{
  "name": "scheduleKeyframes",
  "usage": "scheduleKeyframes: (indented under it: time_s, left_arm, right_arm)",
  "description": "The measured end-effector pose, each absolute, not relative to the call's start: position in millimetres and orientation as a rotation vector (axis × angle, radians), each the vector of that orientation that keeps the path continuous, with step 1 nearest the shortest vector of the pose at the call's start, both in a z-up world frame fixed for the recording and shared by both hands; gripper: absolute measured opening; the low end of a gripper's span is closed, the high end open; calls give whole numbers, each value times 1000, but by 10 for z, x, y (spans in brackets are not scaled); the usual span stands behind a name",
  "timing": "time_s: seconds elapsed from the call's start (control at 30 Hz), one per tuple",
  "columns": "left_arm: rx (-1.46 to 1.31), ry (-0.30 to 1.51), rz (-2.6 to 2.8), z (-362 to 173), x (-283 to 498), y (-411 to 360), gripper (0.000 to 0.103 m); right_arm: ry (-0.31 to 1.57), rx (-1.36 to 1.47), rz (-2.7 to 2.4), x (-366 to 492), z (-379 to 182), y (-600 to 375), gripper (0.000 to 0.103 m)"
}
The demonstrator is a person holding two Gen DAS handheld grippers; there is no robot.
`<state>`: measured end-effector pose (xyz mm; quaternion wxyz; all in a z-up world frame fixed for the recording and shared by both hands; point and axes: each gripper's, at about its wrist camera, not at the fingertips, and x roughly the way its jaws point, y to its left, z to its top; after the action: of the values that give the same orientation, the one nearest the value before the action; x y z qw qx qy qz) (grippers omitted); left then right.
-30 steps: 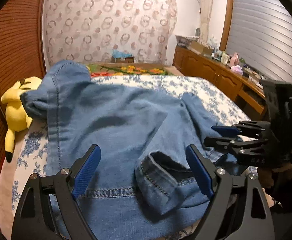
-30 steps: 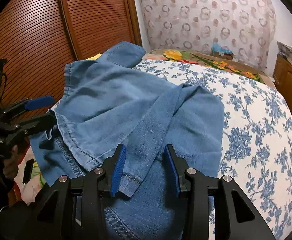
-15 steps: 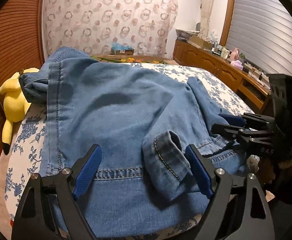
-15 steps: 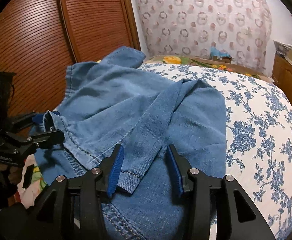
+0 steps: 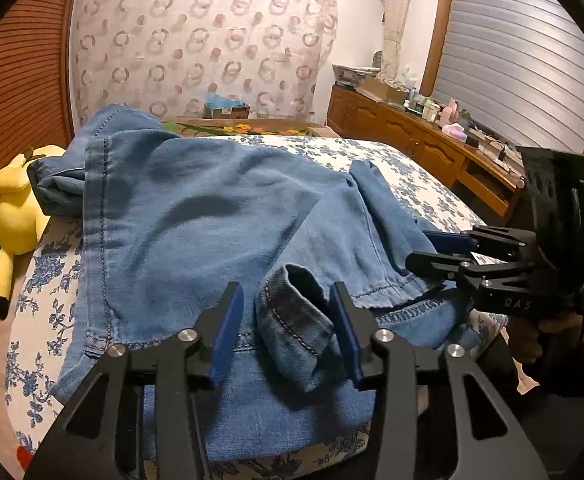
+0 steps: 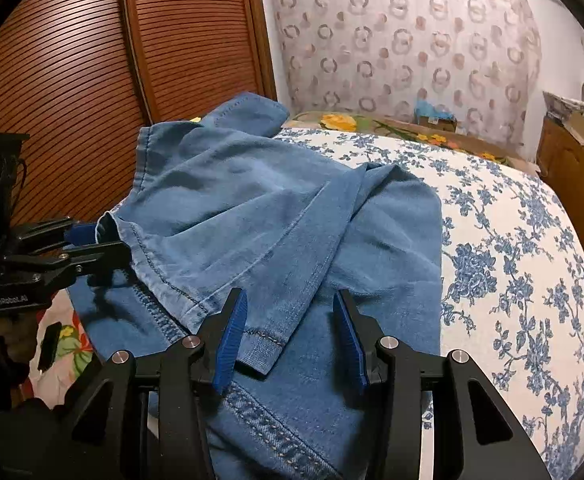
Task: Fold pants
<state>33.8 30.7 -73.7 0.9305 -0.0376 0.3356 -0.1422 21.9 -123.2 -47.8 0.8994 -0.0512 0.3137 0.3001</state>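
Here the left gripper (image 5: 288,334) is closing its jaws round a rolled cuff (image 5: 292,320) of the pants (image 5: 196,220) and should pinch squarely, while the right gripper (image 6: 290,334), jaws apart, steadies its hem (image 6: 264,344).

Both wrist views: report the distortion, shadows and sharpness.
Left wrist view: fisheye bends the shutter, corners black, soft shadow patches on the jeans, left claw sharp. Right wrist view: wardrobe doors bow, dark shadow under the left claw, bedspread evenly lit.
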Motion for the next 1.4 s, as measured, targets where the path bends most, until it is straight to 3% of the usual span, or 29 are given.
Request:
scheduleKeyframes:
  time_s: [0.1,0.2,0.27,0.33,0.43,1.0,1.17,1.4]
  left_arm:
    - [-78,688,-291,-743,344,313,45]
    - [-83,689,-289,-749,356,321,44]
    - [-85,688,-289,-762,363,321,43]
    - [-80,688,-268,-756,371,312,28]
    - [-63,669,-280,-689,340,250,16]
    - [-96,428,-313,277,-81,396,10]
    - [-114,431,-269,242,-122,600,10]
    - [-154,538,-204,-214,8,947,10]
  right_arm:
    - [665,-92,639,234,-489,-1261,46]
    - [675,-79,667,240,-487,-1273,34]
    - [675,-85,696,223,-485,-1253,19]
    - [673,-92,715,206,-477,-1222,12]
    - [647,-88,750,181,-397,-1215,6]
    - [326,-130,785,318,1097,-1201,5]
    - [329,-160,825,445,1195,-826,5]
    - [424,-247,847,978,896,-231,4]
